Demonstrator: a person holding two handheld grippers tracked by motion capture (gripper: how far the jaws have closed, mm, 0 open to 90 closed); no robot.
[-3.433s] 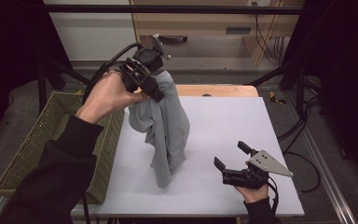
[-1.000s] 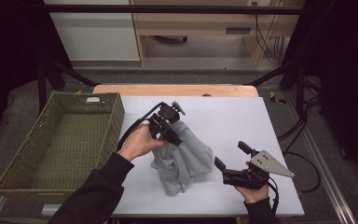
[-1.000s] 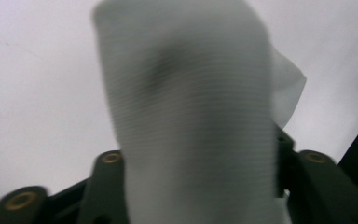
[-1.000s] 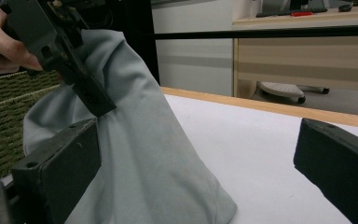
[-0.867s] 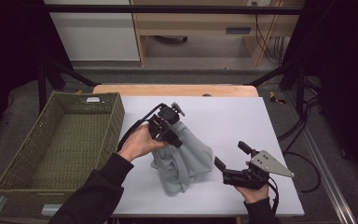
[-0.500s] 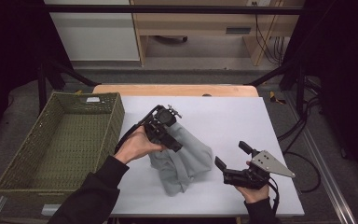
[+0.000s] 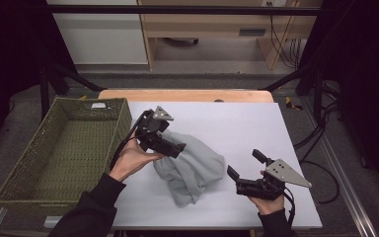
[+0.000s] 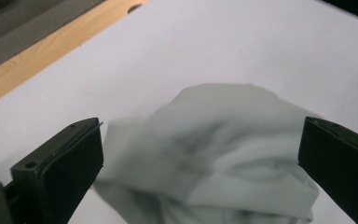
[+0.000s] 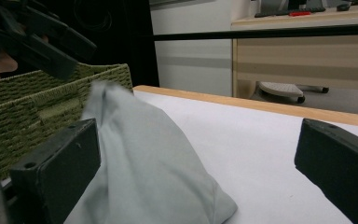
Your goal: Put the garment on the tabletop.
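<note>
A grey cloth [image 7: 192,168] lies crumpled in a heap on the white table [image 7: 237,123]. My left gripper [image 7: 176,148] hovers at the heap's upper left edge. Its jaws have just been opening and now stand wide apart, and nothing is pressed between them. From the left gripper view, the cloth [image 8: 223,158] sits loose below and between the jaws of the left gripper [image 8: 203,128]. My right gripper [image 7: 243,163] rests open on the table just right of the heap. In the right gripper view, the cloth [image 9: 140,172] lies in front of the right gripper [image 9: 200,129], by its left jaw.
A green woven basket [image 7: 24,177] stands along the table's left side, also seen as the basket [image 9: 28,107] behind the cloth. A wooden strip [image 7: 187,95] runs along the table's far edge. White table surface stretches behind and to the right of the heap.
The left gripper brought the cloth down from mid-air onto the table, let it go and drew back to the left. The cloth has slumped. The right gripper has stayed put.
</note>
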